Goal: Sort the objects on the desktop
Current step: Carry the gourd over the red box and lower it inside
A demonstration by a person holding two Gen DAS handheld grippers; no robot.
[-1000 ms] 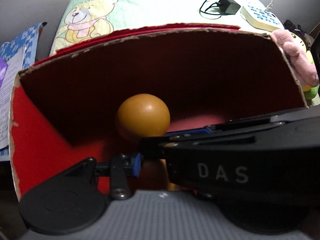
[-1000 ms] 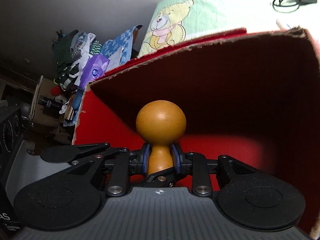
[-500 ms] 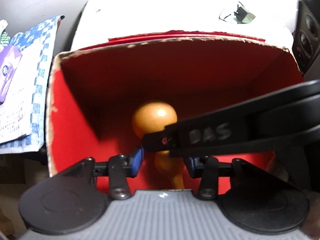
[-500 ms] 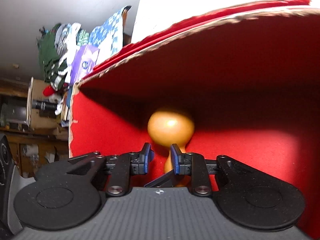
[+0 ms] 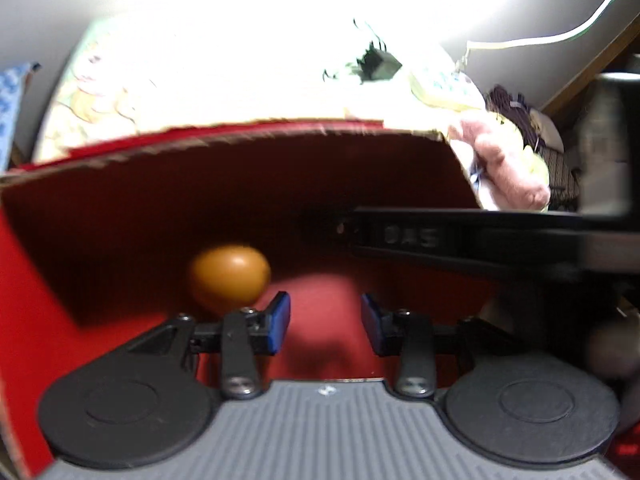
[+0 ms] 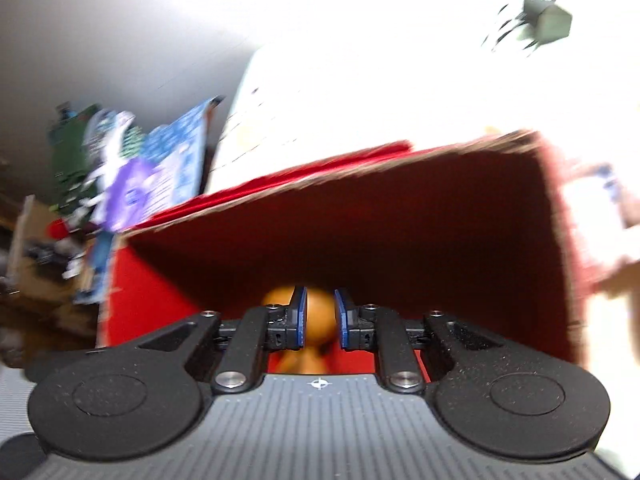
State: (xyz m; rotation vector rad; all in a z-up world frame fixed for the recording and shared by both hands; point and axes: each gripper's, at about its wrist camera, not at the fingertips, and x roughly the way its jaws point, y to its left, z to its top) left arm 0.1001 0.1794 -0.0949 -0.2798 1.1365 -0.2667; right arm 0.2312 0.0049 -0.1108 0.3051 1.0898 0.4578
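1. Gourd [image 6: 316, 320], clamped by its neck in the right hand-held gripper [image 6: 320, 318] a second ago, is now lying free on the floor of the red box [image 5: 36, 320].
2. Right jaws are closing with nothing pressed between them; the gourd is showing beyond the blue pads [image 6: 301, 316], farther down in the box.
3. Left hand-held gripper [image 5: 322, 322], earlier hidden behind the right one's black body, is now showing released jaws that are closing on nothing.
4. Gourd is looking glossy orange-brown, with a round bulb and narrower neck, blurred, near the box's shadowed back wall.
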